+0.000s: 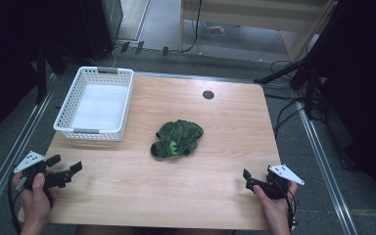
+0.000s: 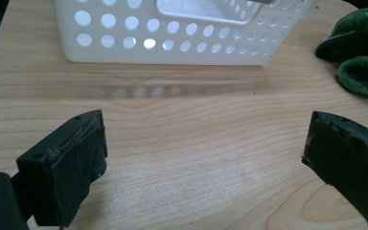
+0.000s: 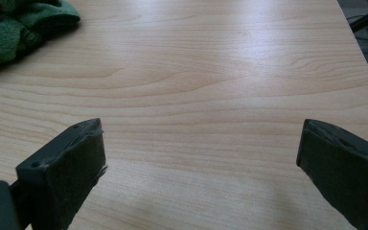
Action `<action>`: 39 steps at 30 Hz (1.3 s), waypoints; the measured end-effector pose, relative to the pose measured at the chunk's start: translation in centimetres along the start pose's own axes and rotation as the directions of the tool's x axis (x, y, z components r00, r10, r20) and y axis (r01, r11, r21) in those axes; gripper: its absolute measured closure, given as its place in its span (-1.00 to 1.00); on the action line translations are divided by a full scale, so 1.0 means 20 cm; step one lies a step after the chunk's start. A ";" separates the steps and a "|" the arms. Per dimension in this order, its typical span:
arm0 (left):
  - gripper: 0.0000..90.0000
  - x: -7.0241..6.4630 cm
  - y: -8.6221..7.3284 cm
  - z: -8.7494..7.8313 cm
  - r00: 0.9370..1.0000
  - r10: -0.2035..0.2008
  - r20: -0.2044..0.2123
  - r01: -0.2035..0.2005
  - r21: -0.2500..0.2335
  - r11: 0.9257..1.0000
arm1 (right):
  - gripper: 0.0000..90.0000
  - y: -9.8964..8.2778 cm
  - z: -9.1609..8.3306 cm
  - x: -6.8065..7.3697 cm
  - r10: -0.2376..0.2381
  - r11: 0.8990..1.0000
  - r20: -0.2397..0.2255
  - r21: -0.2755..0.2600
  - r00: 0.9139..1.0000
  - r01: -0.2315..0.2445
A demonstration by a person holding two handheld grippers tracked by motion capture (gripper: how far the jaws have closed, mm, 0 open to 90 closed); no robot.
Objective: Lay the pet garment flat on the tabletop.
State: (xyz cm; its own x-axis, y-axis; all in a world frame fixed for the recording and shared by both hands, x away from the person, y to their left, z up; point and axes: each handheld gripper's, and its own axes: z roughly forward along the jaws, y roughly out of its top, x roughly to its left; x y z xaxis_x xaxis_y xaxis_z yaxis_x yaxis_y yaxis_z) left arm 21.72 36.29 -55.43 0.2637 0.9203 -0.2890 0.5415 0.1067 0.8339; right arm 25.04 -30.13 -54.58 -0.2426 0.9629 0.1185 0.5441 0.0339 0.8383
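My left claw point(image 1: 67, 165) sits at the near left corner of the light wooden table point(image 1: 215, 205). Its jaws are wide apart and hold nothing. Just past it stands the white plastic basket with round holes point(image 1: 91, 132), near the far left corner. In my left gripper view the basket's wall point(image 2: 172, 45) is right ahead. In the middle of the table lies the crumpled dark green fuzzy cloth point(image 1: 177, 138), well apart from both claws. My right claw point(image 1: 248, 179) sits at the near right corner. Its jaws are wide apart too, with only bare wood between them.
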 end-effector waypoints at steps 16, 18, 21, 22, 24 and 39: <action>-0.96 0.00 0.00 0.00 1.000 0.001 -0.002 -0.001 0.003 1.000 | -0.93 0.01 0.00 0.03 -0.048 0.999 0.034 0.001 0.998 0.048; -0.96 0.00 0.00 0.00 1.000 0.001 -0.004 -0.001 -0.001 1.000 | -0.93 0.02 0.01 0.04 -0.059 0.998 0.034 -0.001 0.998 0.059; -0.96 0.00 0.00 0.00 1.000 0.005 -0.010 -0.005 -0.002 1.000 | -0.93 0.04 0.01 0.09 -0.080 0.997 0.018 -0.002 0.997 0.080; -0.96 0.00 0.00 0.00 1.000 0.007 -0.009 -0.007 -0.001 1.000 | -0.93 0.06 0.01 0.13 -0.091 0.996 0.006 -0.006 0.996 0.091; -0.96 0.00 0.00 0.00 1.000 0.003 -0.008 -0.003 -0.002 1.000 | -0.93 0.10 0.01 0.19 -0.107 0.994 -0.016 -0.018 0.994 0.106; -0.96 0.00 0.00 0.00 1.000 0.007 -0.005 -0.007 -0.004 1.000 | -1.00 0.34 0.21 0.76 -0.225 0.974 -0.194 -0.054 0.955 0.218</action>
State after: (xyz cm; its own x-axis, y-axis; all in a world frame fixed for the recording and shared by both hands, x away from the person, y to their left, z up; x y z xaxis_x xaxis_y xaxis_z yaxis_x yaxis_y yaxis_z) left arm 21.65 36.25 -55.41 0.2634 0.9229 -0.2808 0.5364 0.1018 0.8378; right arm 28.45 -14.11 -49.25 -0.5098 0.8598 0.0280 0.4338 0.2288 0.8715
